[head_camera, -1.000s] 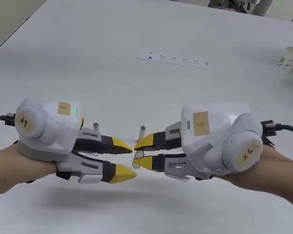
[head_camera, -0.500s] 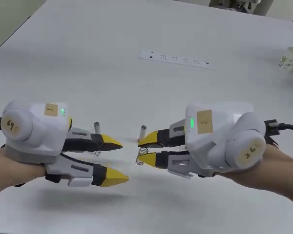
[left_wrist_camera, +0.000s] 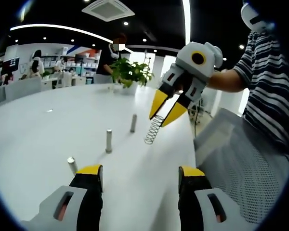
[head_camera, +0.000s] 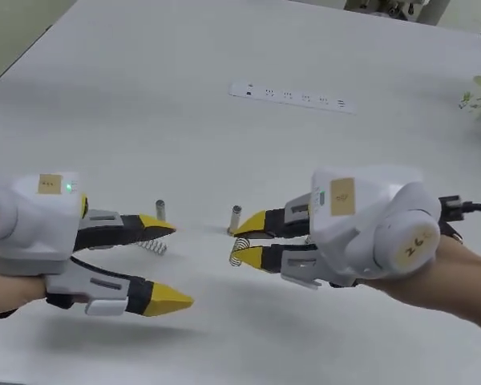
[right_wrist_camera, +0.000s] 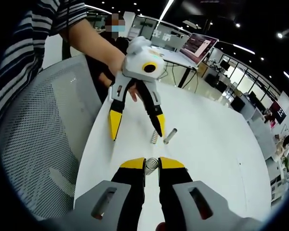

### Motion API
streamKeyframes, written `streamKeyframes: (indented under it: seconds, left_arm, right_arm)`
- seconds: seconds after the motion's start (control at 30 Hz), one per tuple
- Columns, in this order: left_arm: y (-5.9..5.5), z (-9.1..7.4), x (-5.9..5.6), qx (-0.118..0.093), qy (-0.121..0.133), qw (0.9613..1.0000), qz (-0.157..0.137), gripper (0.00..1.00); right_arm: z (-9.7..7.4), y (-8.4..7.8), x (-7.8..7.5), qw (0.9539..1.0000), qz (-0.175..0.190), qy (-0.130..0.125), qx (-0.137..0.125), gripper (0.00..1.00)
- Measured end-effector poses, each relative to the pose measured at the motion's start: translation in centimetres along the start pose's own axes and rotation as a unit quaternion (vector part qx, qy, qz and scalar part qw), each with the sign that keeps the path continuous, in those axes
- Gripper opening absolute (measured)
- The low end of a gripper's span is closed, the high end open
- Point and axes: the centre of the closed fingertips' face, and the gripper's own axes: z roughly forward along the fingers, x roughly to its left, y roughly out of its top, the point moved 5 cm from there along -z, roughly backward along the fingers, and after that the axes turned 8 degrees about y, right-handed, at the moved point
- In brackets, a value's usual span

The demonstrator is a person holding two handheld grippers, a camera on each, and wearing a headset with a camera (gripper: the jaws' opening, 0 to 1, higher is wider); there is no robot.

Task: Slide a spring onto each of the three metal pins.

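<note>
- Our right gripper (head_camera: 236,245) is pinched on a spring (right_wrist_camera: 152,163), whose free coils poke past the jaw tips.
- The nearest pin (head_camera: 236,218) stands upright at twelve o'clock of those coils, just apart from them. Another pin (head_camera: 160,210) stands off at nine o'clock.
- Our left gripper (head_camera: 181,265) is spread wide and holds nothing. A loose spring (head_camera: 152,246) lies on the table (head_camera: 144,120) near one jaw tip.
- We judge it best to tip the held spring upright, centre its open end over the pin, lower it, then loosen.
</note>
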Motion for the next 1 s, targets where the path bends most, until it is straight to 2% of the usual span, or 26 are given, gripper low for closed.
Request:
streamKeyframes:
  seconds: [0.3,0.5,0.77,1.0]
  left_arm:
    - [-0.9,-1.1,0.1,-0.002,0.021,0.9997,-0.01,0.71]
    - [-1.0,-2.0,1.2,-0.013,0.049,0.9986,-0.015,0.81]
    - [-0.7,-2.9,2.3,-0.028,0.073,0.9967,-0.022,0.97]
    - [-0.7,-3.4,3.1,-0.035,0.088,0.9951,-0.026,0.98]
  right_arm:
    - [-0.1,-0.1,-0.4,1.0,0.0,-0.007,0.001,0.07]
    - [-0.3,-0.3,-0.5,0.9999,0.002,-0.01,0.003,0.07]
    - [-0.4,-0.5,-0.9,0.9999,0.007,-0.015,0.005,0.07]
    - [-0.1,-0.8,-1.1,0.9998,0.011,-0.009,0.013,0.07]
